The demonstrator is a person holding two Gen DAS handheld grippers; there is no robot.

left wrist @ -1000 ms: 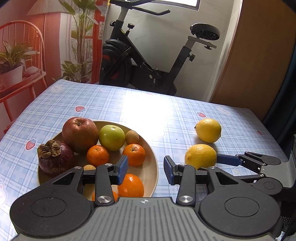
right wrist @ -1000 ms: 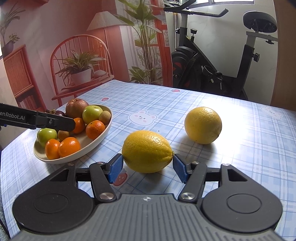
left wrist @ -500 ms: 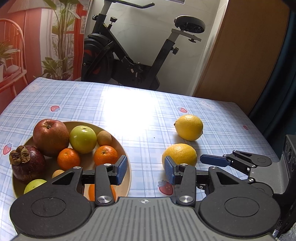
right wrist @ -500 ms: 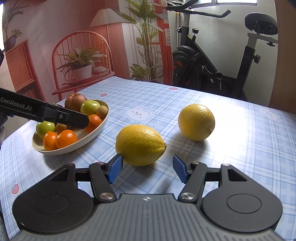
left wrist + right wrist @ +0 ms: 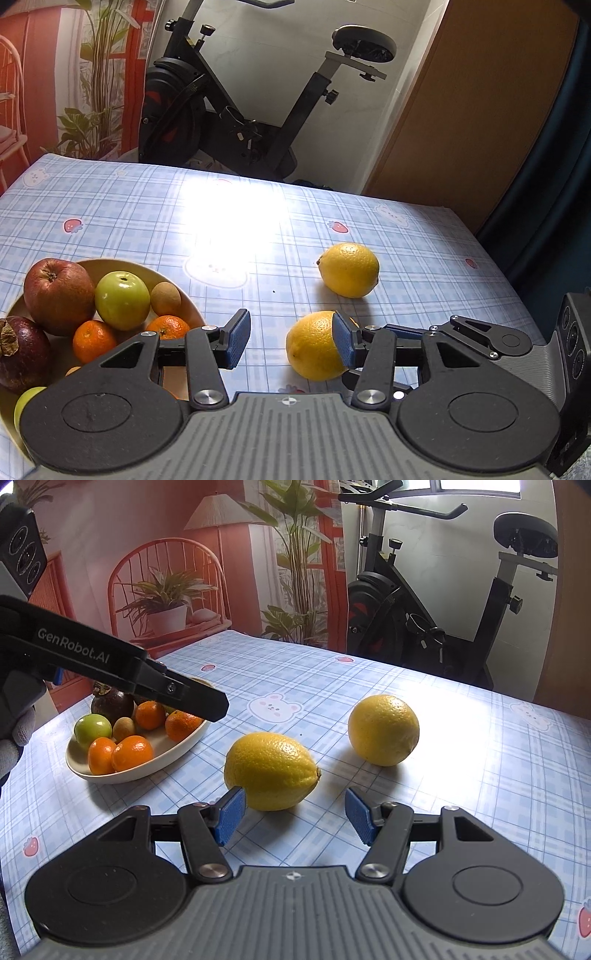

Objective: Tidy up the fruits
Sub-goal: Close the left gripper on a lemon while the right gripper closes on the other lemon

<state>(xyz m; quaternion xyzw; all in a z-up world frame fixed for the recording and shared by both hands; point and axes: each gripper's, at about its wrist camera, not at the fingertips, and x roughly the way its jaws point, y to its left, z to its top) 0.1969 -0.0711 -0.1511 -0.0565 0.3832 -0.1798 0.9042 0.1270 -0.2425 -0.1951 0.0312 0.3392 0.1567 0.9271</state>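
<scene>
Two lemons lie on the checked tablecloth. The near lemon (image 5: 314, 347) (image 5: 271, 770) lies just ahead of my open right gripper (image 5: 295, 816), a little left of its centre. The far lemon (image 5: 349, 269) (image 5: 382, 729) lies beyond it. My left gripper (image 5: 291, 339) is open and empty, hovering between the cream fruit bowl (image 5: 188, 310) (image 5: 147, 764) and the near lemon, whose right part its right finger covers in view. The bowl holds a red apple (image 5: 57, 295), green apples, several mandarins, a kiwi and a dark mangosteen (image 5: 20, 352).
The table's right edge (image 5: 517, 288) is close to the lemons. An exercise bike (image 5: 236, 107) stands behind the table. A red chair with a potted plant (image 5: 166, 605) stands at the far left. The right gripper's body shows low right in the left wrist view (image 5: 480, 339).
My left gripper has swung right, from over the bowl toward the near lemon. My right gripper has backed off and the lemon is out from between its fingers.
</scene>
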